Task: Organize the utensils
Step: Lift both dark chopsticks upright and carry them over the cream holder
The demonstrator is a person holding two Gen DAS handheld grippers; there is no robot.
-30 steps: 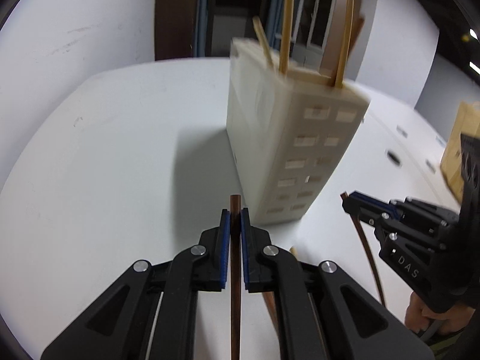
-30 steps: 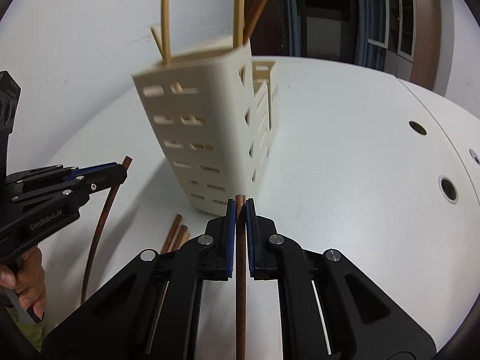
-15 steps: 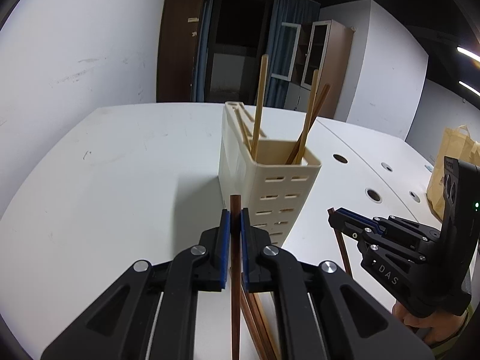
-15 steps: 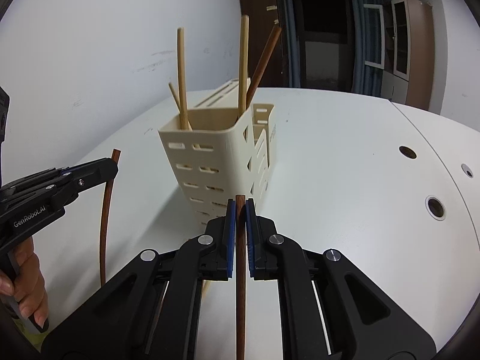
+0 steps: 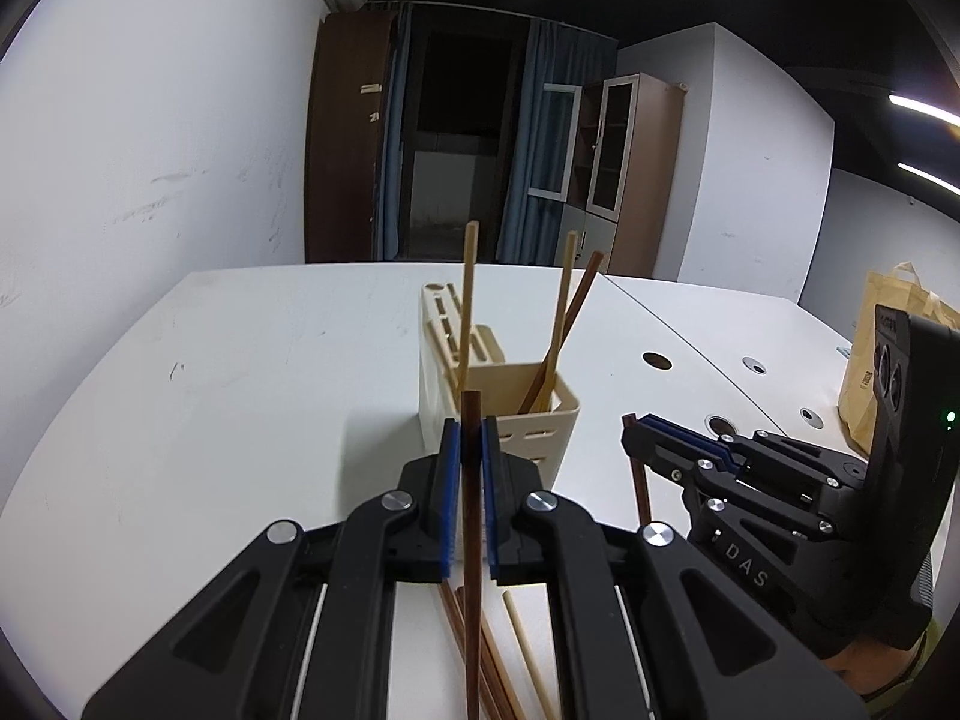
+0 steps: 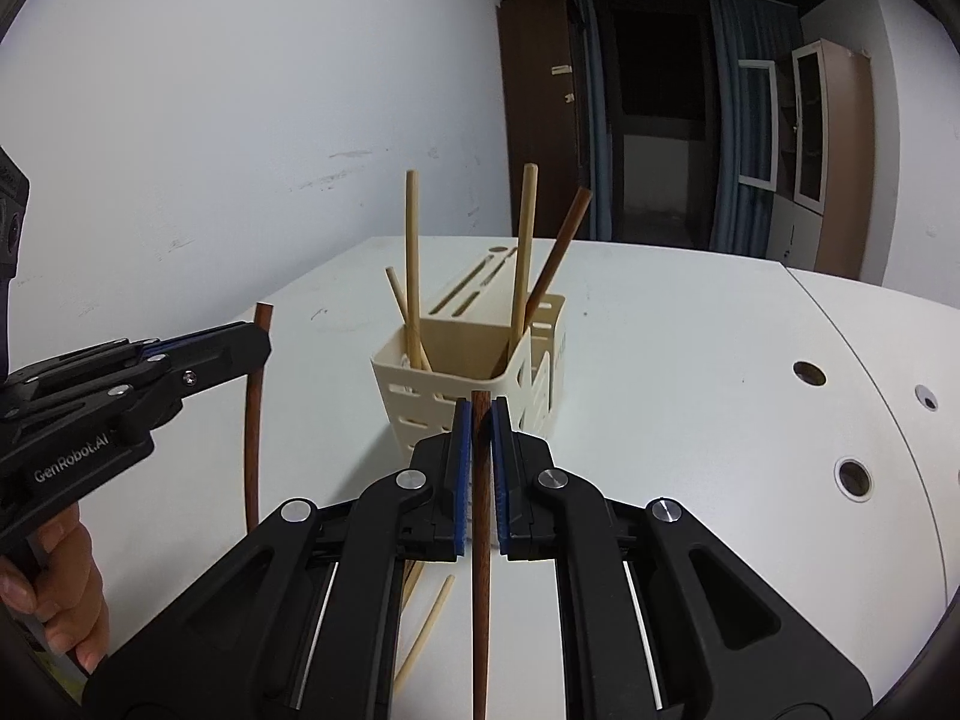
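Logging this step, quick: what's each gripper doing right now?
Left gripper: closed on a dark brown chopstick.
Right gripper: closed on another dark brown chopstick.

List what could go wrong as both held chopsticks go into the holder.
1. The left gripper and right gripper each pinch a dark chopstick near its top, so the long lower ends could swing and miss.
2. Leaning chopsticks crowd the holder and may block entry.
3. A low tip could snag the loose chopsticks on the table.

Four chopsticks (image 6: 410, 264) in one holder (image 6: 444, 396), two gripped (image 6: 480, 540)
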